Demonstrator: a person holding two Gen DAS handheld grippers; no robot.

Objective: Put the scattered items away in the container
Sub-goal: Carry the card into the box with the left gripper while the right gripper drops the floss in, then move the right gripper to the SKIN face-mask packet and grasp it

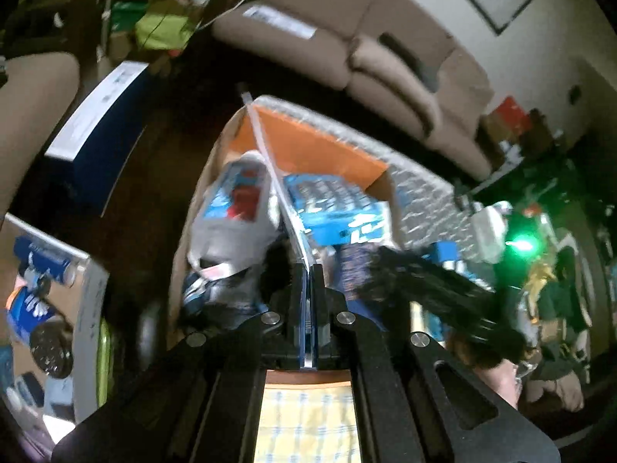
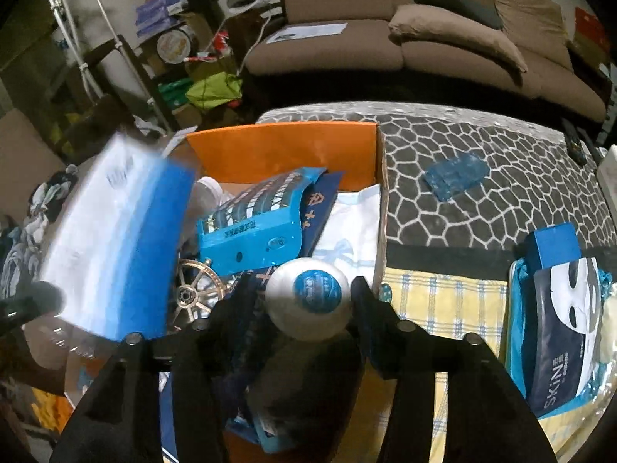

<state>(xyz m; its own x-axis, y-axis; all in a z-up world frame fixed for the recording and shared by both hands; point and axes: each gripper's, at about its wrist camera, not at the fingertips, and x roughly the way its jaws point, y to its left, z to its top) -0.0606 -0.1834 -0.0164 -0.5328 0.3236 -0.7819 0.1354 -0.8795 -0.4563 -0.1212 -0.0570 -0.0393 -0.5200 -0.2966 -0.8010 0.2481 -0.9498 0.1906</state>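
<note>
An open cardboard box with an orange inner wall (image 2: 281, 154) (image 1: 316, 142) holds a blue patterned carton (image 2: 254, 216), a white bottle (image 1: 235, 208) and a metal wheel (image 2: 196, 289). My right gripper (image 2: 304, 289) hangs over the box, open. A silver bottle with a round blue label (image 2: 308, 301) stands between its fingers; the right finger is against it, and a gap shows on the left side. My left gripper (image 1: 307, 270) is shut on a flat white-and-blue packet (image 1: 270, 162) (image 2: 115, 243), held over the box's left side. The right gripper (image 1: 424, 277) shows blurred in the left wrist view.
On the table to the right of the box lie a face-mask packet (image 2: 567, 332), a small blue box (image 2: 555, 247) and a blue plastic pack (image 2: 455, 177), on a patterned cloth and a yellow checked cloth (image 2: 443, 305). A brown sofa (image 2: 385, 38) stands behind. A carton of cans (image 1: 38, 293) sits at the left.
</note>
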